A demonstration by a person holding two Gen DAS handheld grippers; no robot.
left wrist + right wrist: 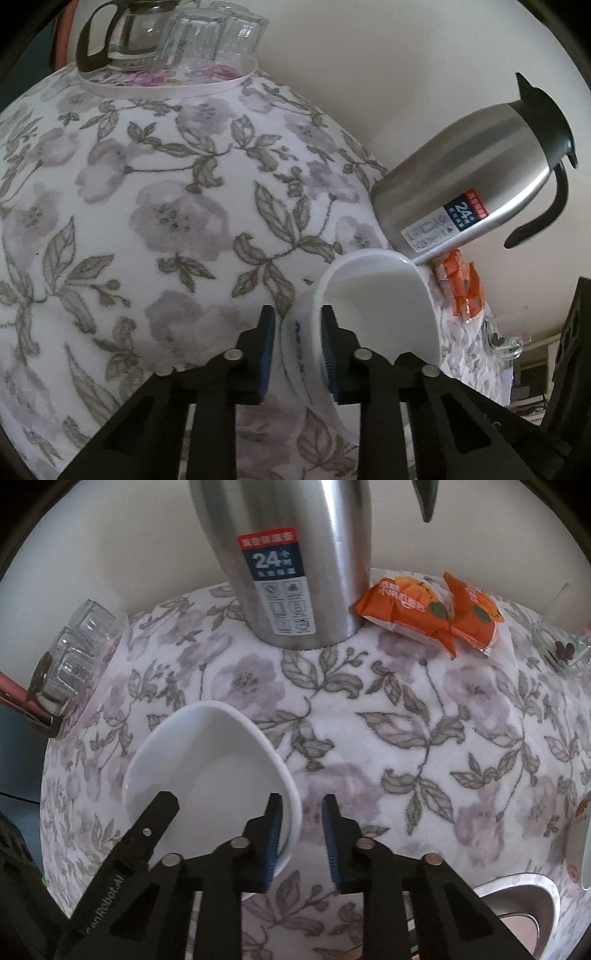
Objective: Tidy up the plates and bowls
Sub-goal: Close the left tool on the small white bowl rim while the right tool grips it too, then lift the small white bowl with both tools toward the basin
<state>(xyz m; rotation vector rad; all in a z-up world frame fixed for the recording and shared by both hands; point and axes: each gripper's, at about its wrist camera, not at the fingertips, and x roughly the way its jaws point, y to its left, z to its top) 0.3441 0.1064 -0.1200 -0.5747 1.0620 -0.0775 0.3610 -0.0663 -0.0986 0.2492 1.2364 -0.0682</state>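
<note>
Both claws pinch one white bowl [373,314] on the flowered surface [147,221]: left claw [298,352] narrow on its near wall, right claw [301,840] clamping the opposite rim, bowl tilted between them.

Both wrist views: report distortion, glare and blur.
Left wrist view: fisheye bulges the floral tablecloth and tilts the steel flask; glasses soft. Right wrist view: dark corner vignette, sheen on the flask, white bowl fairly sharp.
</note>
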